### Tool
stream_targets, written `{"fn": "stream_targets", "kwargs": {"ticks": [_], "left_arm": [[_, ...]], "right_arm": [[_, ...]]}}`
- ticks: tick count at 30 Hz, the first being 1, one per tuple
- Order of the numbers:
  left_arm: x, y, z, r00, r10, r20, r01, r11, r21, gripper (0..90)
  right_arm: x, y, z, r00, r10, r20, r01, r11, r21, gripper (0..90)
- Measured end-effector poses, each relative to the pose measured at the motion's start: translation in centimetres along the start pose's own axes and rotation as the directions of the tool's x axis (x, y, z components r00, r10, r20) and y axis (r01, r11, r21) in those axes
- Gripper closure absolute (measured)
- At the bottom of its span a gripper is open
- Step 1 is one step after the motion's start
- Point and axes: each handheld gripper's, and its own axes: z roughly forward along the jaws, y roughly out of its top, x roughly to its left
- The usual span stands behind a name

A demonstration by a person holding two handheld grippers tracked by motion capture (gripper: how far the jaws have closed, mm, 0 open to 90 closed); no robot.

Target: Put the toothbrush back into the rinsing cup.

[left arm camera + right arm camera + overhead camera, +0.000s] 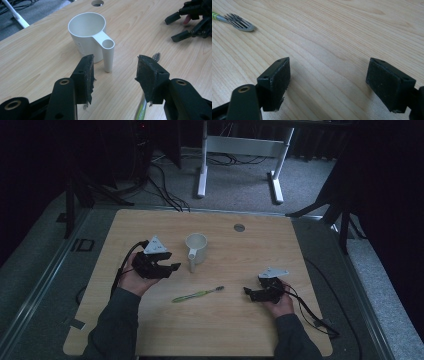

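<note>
Dim room; grey carpet floor (240, 185); white desk frame (240, 145) behind wooden table (260, 330); dark curtains.

Table (150, 330): light wood-grain top, smooth, matt with faint sheen; small round metal-looking insert (239, 227) near upper edge
Cup (86, 35), upper left of left gripper view: white plastic, smooth, satin
Toothbrush (198, 294): green translucent-looking plastic handle, dark bristles
Left gripper (115, 72) and right gripper (328, 85): black matt plastic, rough worn pads, frayed edges
Sleeve (112, 330): dark cloth
Floor (240, 185): grey carpet, rough
</note>
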Motion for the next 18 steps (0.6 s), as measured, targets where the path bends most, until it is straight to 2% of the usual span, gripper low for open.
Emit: {"fn": "stream_targets", "kwargs": {"ticks": [8,18], "left_arm": [[-0.3,0.8,0.0,0.9991,0.032,0.028,-0.032,0.9994,0.013,49.3],[-0.1,1.7,0.3,0.9973,0.043,0.060,-0.046,0.9982,0.039,48.6]], "right_arm": [[0.0,0.0,0.0,1.0000,0.000,0.000,0.000,1.000,0.001,19.3],[0.0,0.0,0.0,1.0000,0.001,0.000,-0.001,1.000,0.001,19.3]]}}
